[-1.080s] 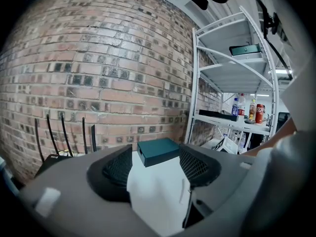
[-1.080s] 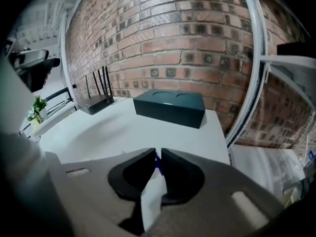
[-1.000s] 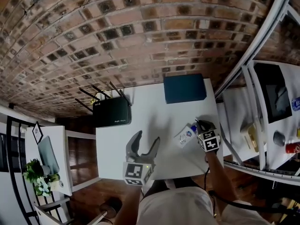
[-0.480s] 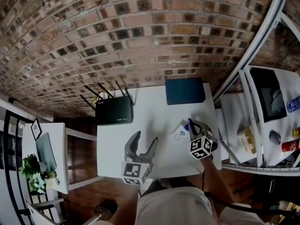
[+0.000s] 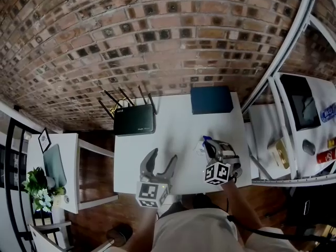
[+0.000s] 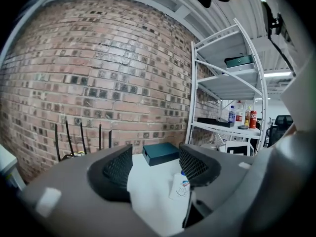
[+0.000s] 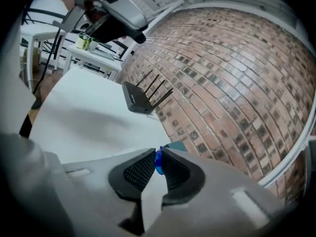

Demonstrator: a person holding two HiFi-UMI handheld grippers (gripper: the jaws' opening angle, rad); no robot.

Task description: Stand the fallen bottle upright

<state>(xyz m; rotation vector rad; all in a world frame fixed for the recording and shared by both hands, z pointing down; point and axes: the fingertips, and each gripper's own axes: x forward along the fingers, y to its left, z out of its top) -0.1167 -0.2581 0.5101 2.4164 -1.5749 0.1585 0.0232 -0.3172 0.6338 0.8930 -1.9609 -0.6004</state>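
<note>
The right hand-held gripper (image 7: 157, 158) is pinching the bottle (image 6: 179, 186) by its blue cap (image 7: 159, 164), jaws squeezed almost together on it. It's a small white bottle with a blue-and-red label, cap on top and close to upright. It sits over the right side of the white surface (image 5: 157, 140), nearer the person than the dark blue box (image 5: 211, 99). The left hand-held gripper (image 5: 161, 164) hovers spread and empty.

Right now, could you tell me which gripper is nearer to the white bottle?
Right. The right gripper is shut on the bottle by its blue cap; the left gripper is open, apart from the bottle, to its left in the head view.
</note>
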